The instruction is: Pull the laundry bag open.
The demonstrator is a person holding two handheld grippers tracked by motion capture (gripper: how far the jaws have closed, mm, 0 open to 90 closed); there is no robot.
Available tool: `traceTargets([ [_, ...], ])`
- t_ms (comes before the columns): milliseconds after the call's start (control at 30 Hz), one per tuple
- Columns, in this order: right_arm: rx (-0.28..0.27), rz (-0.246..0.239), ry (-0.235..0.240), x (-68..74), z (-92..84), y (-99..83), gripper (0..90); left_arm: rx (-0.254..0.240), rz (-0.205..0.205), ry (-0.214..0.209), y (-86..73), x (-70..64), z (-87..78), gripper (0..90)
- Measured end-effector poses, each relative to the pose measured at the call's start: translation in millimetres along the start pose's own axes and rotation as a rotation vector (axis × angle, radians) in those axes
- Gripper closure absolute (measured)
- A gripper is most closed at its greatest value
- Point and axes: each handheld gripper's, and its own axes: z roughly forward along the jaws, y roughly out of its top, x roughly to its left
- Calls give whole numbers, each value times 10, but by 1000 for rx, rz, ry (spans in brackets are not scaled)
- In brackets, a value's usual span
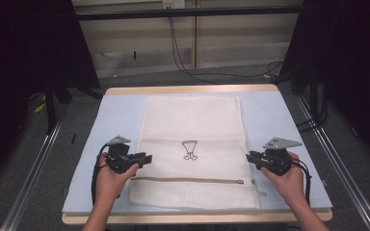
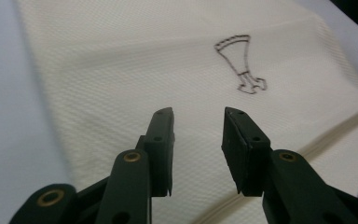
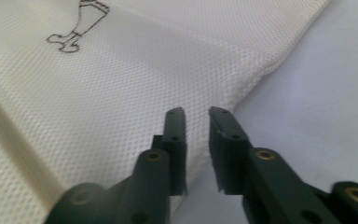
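1. The mesh laundry bag [image 1: 192,144] is laid flat mid-table, its long axis running 12 to 6 o'clock.
2. The left gripper [image 1: 147,158], spread and empty, is poised at the bag's 9 o'clock edge.
3. The right gripper [image 1: 248,157], slightly parted and empty, is poised at the 3 o'clock edge, equally near.

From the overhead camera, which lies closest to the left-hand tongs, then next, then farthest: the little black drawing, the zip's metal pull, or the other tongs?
1. Black outline drawing on the cream mesh bag, just right of the left tongs.
2. Small metal zip pull, toward the bag's right edge.
3. Right tongs, at the bag's far right side.
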Motion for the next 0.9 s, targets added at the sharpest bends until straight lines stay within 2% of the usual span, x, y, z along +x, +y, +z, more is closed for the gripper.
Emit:
traceTargets([
  [133, -37, -48, 33, 99, -130, -109, 900, 28, 7, -50, 42, -205, 152, 622],
  [200, -57, -54, 40, 144, -175, -149, 900, 33, 2, -82, 73, -330, 238, 608],
  [300, -62, -55, 60, 194, -211, -200, 900, 60, 28, -113, 116, -506, 346, 577],
  [367, -39, -81, 62, 230, -222, -233, 900, 76, 32, -126, 137, -616, 425, 565],
  [533, -23, -100, 75, 261, -213, -302, 900, 109, 27, -181, 164, -845, 613, 564],
  [667, -4, -120, 84, 300, -216, -339, 900, 141, 32, -209, 169, -1026, 754, 571],
  [900, 19, -142, 82, 350, -225, -402, 900, 191, 38, -274, 164, -1350, 1022, 577],
])
